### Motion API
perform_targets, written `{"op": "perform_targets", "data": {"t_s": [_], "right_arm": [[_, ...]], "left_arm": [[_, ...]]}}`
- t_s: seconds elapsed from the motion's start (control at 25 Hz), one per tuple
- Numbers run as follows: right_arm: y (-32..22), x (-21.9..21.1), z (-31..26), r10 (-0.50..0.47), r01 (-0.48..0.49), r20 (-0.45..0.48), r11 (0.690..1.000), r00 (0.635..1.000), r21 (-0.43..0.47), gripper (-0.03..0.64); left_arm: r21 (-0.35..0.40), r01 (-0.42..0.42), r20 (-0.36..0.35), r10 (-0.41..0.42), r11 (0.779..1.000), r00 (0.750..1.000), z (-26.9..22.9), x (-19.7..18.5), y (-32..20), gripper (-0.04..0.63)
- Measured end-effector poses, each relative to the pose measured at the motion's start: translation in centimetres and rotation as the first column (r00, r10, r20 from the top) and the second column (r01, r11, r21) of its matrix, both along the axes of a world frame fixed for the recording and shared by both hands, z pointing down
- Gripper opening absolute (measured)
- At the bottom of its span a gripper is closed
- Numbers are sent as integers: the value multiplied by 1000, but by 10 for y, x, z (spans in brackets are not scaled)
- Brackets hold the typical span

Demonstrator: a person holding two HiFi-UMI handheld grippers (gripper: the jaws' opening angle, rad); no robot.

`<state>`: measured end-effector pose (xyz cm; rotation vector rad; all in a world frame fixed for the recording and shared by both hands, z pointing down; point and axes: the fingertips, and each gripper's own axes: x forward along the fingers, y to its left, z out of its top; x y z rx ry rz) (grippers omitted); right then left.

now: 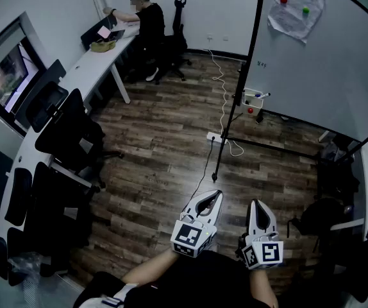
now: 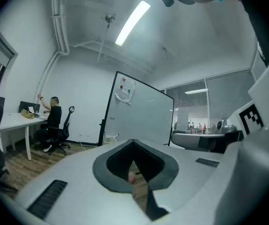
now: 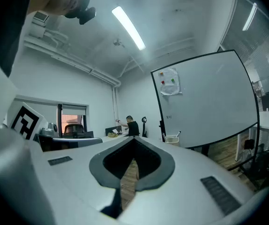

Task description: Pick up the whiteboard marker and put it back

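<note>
White two-jaw L gripper [image 1: 213, 197] & R gripper [image 1: 259, 205] were both clenched shut, empty, side by side above dark wood-plank floor [image 1: 165, 140]. Slim whiteboard marker [image 1: 259, 95] lay well ahead in small white tray [image 1: 250, 101] at large white whiteboard [image 1: 325, 63] corner.

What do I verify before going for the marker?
1. Left gripper empty: ok, jaws together, nothing between.
2. Right gripper empty: ok, jaws together.
3. Jaws open for a grasp: not ok, both shut.
4. Whiteboard marker located: ok, sticking out of the basket at the whiteboard edge.
5. Marker in reach: not ok, across the floor from both grippers.
6. Walking path: not ok, power strip lies on the floor between.
</note>
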<state>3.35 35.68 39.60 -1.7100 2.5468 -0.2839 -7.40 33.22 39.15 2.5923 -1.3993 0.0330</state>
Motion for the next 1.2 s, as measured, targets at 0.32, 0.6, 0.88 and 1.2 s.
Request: {"op": "perform_targets", "data": {"t_s": [0.32,0.6,0.88,1.2], "right_arm": [[4,-10,1,4,-4,-15,1000,1000,-2,14],[8,-16,2,50,-50,-6,999,999,-4,14],[10,-30,-1,84,-84,1,997,997,-1,14],[12,-47,-1,133,-133,1,991,991,-3,14]], "left_arm": [[-1,-28,-1,28,1000,1000,10,-7,8,8],[-2,-40,-7,40,999,999,11,-21,11,8],[11,-51,14,51,999,999,9,-42,11,8],[-16,-122,28,122,992,992,13,-61,19,8]]}}
